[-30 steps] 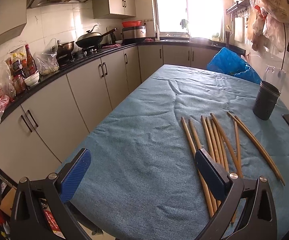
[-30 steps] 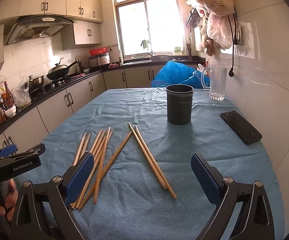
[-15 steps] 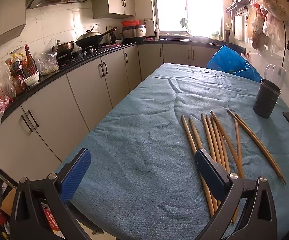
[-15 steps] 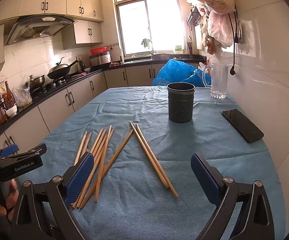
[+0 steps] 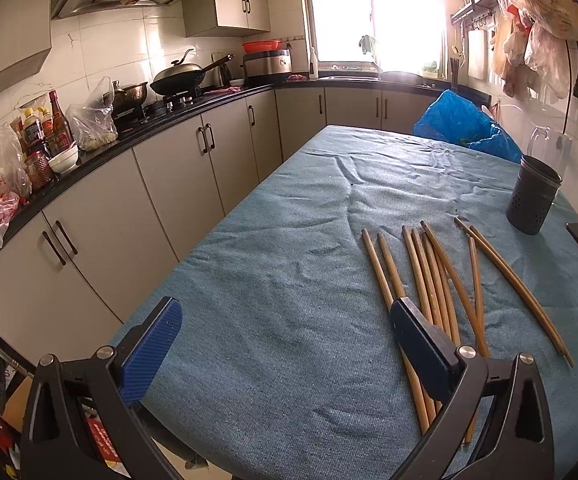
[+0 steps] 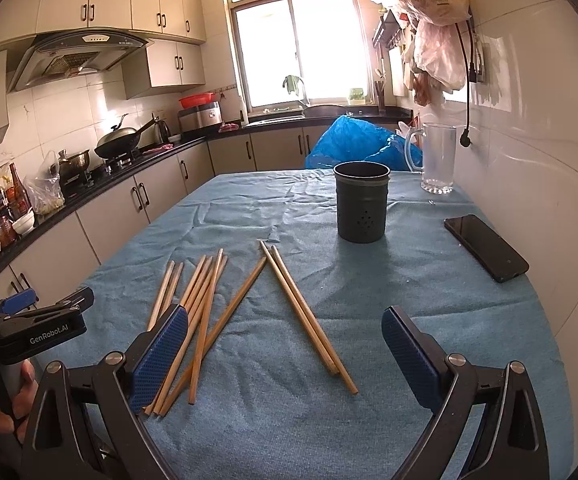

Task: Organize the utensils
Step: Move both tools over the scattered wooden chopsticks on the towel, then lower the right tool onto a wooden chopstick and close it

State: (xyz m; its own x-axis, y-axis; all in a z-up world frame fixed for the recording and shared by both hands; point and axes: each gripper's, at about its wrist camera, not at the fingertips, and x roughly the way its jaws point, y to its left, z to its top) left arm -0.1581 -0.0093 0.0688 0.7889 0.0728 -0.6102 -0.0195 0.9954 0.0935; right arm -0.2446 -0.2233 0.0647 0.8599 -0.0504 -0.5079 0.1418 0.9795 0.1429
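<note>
Several wooden chopsticks (image 6: 205, 304) lie loose on the blue tablecloth (image 6: 369, 308); a pair (image 6: 305, 312) lies apart to the right. They also show in the left wrist view (image 5: 429, 276). A dark perforated utensil cup (image 6: 361, 208) stands upright behind them, also seen in the left wrist view (image 5: 533, 196). My right gripper (image 6: 285, 352) is open and empty above the near ends of the chopsticks. My left gripper (image 5: 285, 348) is open and empty near the table's left front edge; it also shows in the right wrist view (image 6: 45, 304).
A black phone (image 6: 485, 247) lies at the right of the table. A clear jug (image 6: 437, 160) and a blue plastic bag (image 6: 357, 144) are at the far end. Kitchen cabinets (image 5: 161, 196) and a cluttered counter run along the left. A wall is at the right.
Both grippers have drawn back slightly and stay open. The chopsticks and cup have not moved.
</note>
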